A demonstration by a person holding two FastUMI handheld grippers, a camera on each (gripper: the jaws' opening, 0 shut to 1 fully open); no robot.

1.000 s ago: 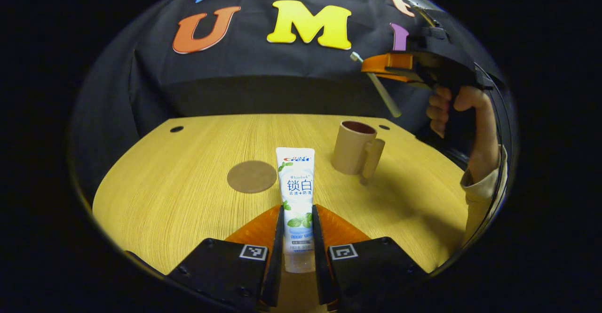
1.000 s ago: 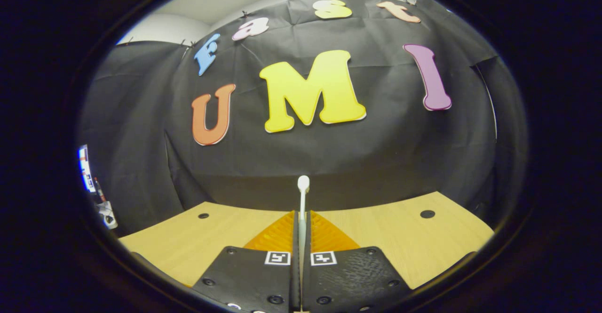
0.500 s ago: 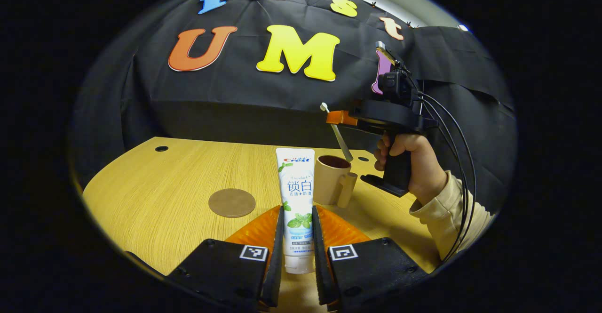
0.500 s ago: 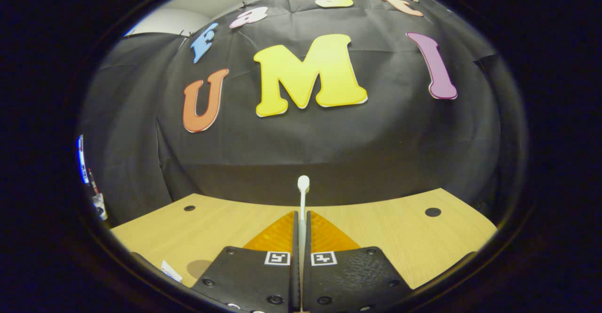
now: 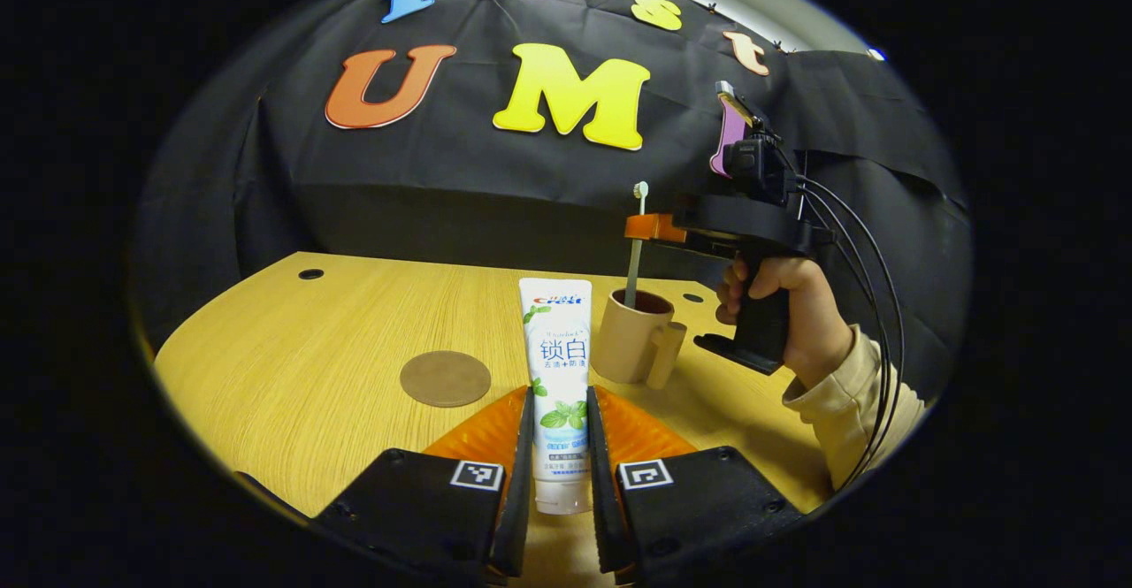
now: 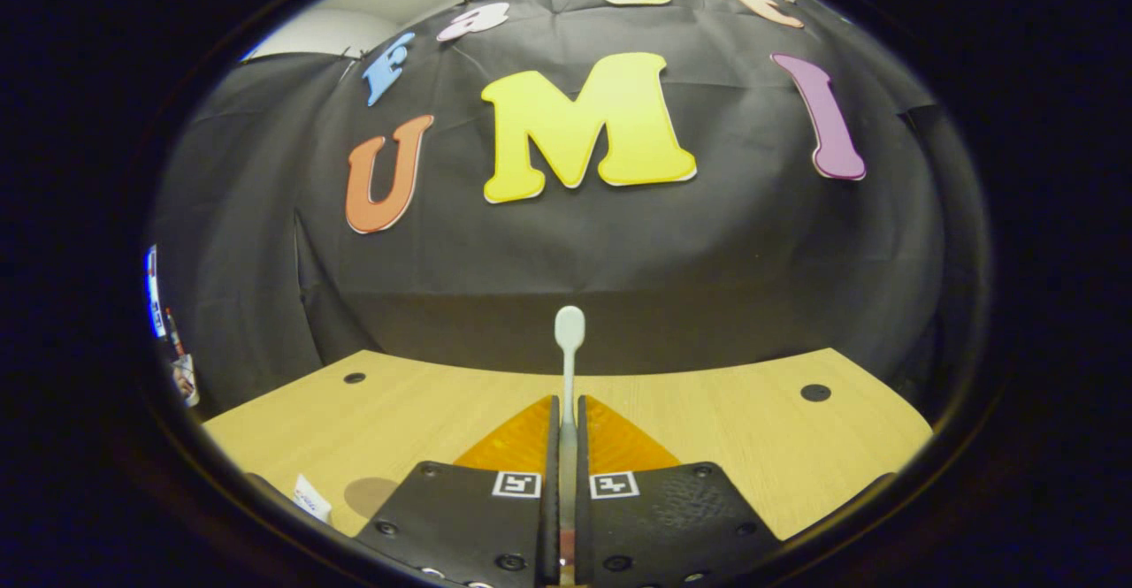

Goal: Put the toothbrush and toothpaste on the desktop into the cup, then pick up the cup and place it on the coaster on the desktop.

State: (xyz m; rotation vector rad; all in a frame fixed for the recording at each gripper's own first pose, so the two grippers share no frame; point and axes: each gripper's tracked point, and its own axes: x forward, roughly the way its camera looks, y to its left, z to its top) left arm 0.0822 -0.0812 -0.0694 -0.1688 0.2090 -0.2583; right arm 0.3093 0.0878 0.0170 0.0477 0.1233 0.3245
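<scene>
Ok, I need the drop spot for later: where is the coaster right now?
In the left gripper view the coaster lies flat on the wooden desktop, left of the held toothpaste, with the cup standing on the tube's other side.

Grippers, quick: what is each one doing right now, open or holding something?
Left gripper: closed on the toothpaste.
Right gripper: closed on the toothbrush, whose lower end reaches into the cup.
</scene>
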